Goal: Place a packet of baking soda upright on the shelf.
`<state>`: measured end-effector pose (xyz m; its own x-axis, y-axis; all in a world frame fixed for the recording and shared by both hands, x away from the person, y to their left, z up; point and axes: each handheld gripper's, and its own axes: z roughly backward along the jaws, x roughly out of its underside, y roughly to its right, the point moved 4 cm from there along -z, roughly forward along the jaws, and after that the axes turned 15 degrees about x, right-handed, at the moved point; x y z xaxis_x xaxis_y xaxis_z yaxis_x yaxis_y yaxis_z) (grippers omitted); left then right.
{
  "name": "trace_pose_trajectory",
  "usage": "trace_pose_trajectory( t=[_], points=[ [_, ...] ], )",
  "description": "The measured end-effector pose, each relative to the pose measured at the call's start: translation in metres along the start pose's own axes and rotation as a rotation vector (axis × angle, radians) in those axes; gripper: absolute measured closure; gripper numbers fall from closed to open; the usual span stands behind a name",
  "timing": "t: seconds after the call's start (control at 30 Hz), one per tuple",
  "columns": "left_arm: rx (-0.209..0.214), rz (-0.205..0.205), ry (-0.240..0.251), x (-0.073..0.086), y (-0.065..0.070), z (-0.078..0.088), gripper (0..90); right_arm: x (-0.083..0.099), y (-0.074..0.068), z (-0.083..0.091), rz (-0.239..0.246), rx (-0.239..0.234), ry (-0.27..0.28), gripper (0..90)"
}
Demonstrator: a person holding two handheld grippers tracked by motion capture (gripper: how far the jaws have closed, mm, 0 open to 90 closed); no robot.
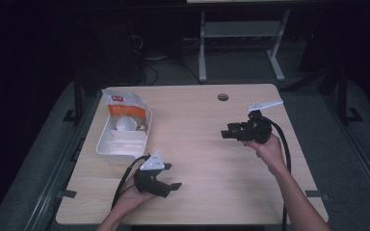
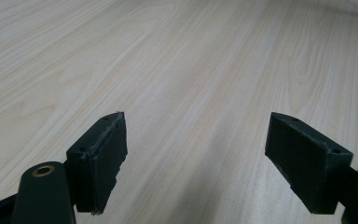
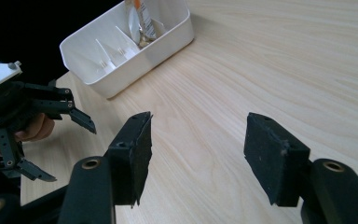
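Observation:
My left gripper is held low near the table's front edge, left of centre, with its jaws wide apart and nothing between them. In the left gripper view the left gripper looks along bare light wood. My right gripper hovers at the right of the table, pointing left, and is also open and empty. From the right gripper view, the right gripper faces a white bin, and the left gripper shows farther off at the left.
The white bin stands at the table's left side, holding an orange-and-white bag and some white items. A round cable hole lies near the far edge. Dark floor and a desk frame are beyond the table.

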<state>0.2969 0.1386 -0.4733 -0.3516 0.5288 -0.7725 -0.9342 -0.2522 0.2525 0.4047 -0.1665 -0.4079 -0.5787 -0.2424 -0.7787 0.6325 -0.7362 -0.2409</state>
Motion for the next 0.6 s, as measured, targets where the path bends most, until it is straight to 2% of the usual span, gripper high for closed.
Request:
trace_pose_trajectory(
  t=[0.23, 0.6],
  points=[
    [-0.001, -0.001, -0.001, 0.000, 0.000, 0.000, 20.4, 0.012, 0.004, 0.007, -0.019, 0.005, -0.017, 40.0],
    [-0.005, -0.002, -0.002, 0.000, 0.000, -0.001, 20.2, 0.032, 0.007, 0.024, -0.020, 0.026, -0.018, 39.4]
  ],
)
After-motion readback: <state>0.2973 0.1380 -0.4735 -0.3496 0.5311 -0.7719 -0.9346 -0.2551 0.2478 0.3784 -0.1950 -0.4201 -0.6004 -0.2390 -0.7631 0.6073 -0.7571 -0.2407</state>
